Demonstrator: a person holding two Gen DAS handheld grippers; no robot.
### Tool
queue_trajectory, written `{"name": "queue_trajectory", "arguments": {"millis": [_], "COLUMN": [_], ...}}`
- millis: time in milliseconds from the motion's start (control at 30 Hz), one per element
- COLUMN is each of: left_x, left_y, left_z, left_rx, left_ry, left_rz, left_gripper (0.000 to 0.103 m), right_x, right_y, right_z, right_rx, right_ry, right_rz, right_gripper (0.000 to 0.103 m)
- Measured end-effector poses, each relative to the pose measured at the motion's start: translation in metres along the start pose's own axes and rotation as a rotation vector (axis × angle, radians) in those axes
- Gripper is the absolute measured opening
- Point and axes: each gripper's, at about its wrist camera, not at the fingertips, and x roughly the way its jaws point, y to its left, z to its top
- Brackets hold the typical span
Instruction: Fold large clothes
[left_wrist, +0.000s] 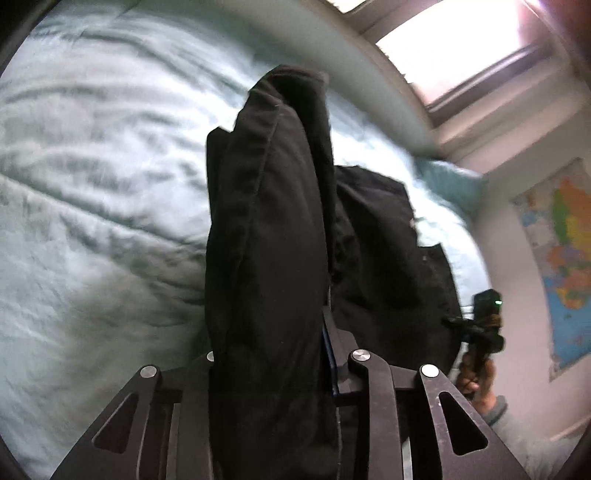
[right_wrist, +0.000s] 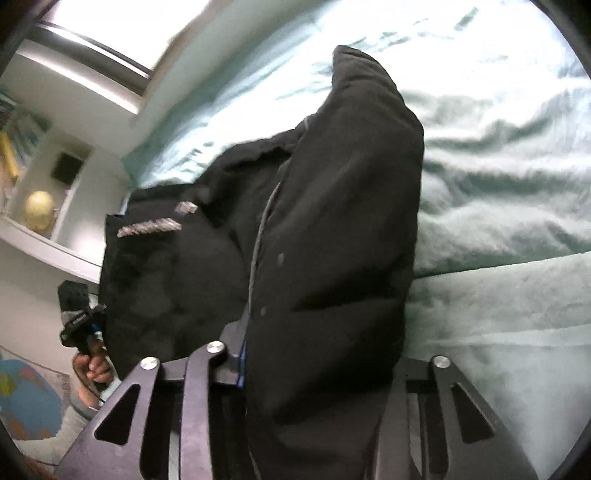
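A large black garment (left_wrist: 266, 229) hangs in a thick bunched fold above a pale green duvet (left_wrist: 92, 184). My left gripper (left_wrist: 269, 332) is shut on one part of it, and the cloth hides the fingertips. My right gripper (right_wrist: 321, 332) is shut on another bunch of the same black garment (right_wrist: 343, 221), which spills over its jaws. The rest of the garment sags between the two grippers, with a grey strip (right_wrist: 147, 227) on it. Each wrist view shows the other gripper held in a hand: the right gripper (left_wrist: 485, 325) and the left gripper (right_wrist: 77, 317).
The duvet (right_wrist: 498, 184) covers a bed that fills most of both views. A bright window (left_wrist: 461, 55) lies beyond the bed. A coloured map (left_wrist: 565, 258) hangs on the wall. A white shelf (right_wrist: 44, 243) holds a yellow ball (right_wrist: 38, 210).
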Motion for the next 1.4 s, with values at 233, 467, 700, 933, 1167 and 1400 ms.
{"name": "queue_trajectory", "arguments": {"millis": [233,467,700,933,1167,1400], "left_x": [-0.036,-0.039,-0.057,-0.018,0.015,0.023], "left_y": [-0.063,-0.073,-0.078,-0.037,0.046,0.068], "left_z": [-0.007,-0.010,-0.064,-0.135,-0.183,-0.191], "left_rx": [0.133,0.155,0.102,-0.097,-0.334,-0.360], "left_ry": [-0.073,-0.096,-0.035,0.097,0.119,0.154], "left_rz": [-0.059,-0.098,-0.093,-0.069,-0.002,0.025], "left_gripper": [0.029,0.029,0.028,0.028,0.036,0.054], "right_x": [-0.043,-0.112,-0.159,-0.144,-0.125,-0.123], "right_y": [0.061,0.113,0.129,0.078,0.001,-0.014], "right_z": [-0.013,-0.041,-0.091,-0.164,-0.187,-0.186], "right_rx": [-0.136,-0.181,-0.158,-0.073,0.175,0.202], "right_ry": [-0.028,-0.044,0.013,0.160,0.181,0.230], "right_rz": [-0.015,-0.052,-0.105,-0.176,-0.166,-0.197], "right_gripper": [0.036,0.036,0.036,0.037,0.046,0.059]}}
